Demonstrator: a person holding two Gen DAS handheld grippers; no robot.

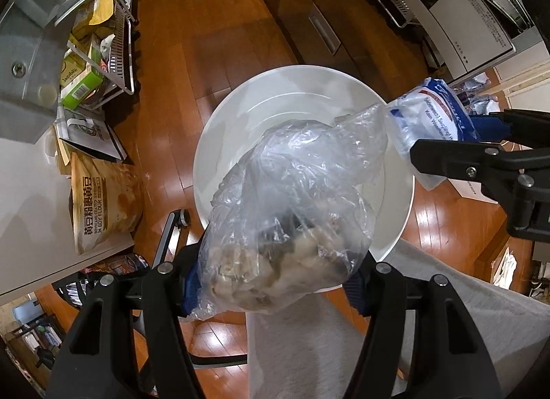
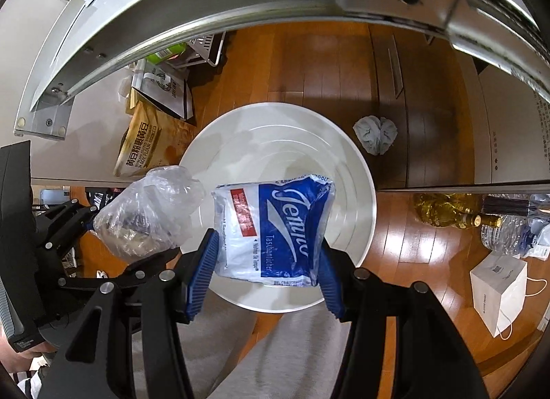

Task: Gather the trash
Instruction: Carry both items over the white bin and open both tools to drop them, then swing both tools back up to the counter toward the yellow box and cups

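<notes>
Trash hangs in both tongs directly over the round white bin (image 1: 240, 117), which stands on the wooden floor (image 1: 178, 55) with its mouth open upward. The left tongs (image 1: 271, 282) are partly closed on a crumpled clear plastic bag (image 1: 292, 199) with pale scraps bunched in its lower end; its long axis runs away from the pads, out across the bin's opening. The right tongs (image 2: 271, 258) are clamped at their narrowest on a blue-and-white tissue packet (image 2: 275, 227), squeezed across its width, with its free end hanging down toward the bin's floor. Both loads sit inside the rim as seen from above, the bag nearer the bin's left edge and the packet nearer the middle, so neither hand looks to need more sideways travel; letting go should drop each piece in. A crumpled grey wad (image 2: 374, 136) lies on the floor just beyond the bin's right rim, nearer the right hand, likely another piece to collect.
</notes>
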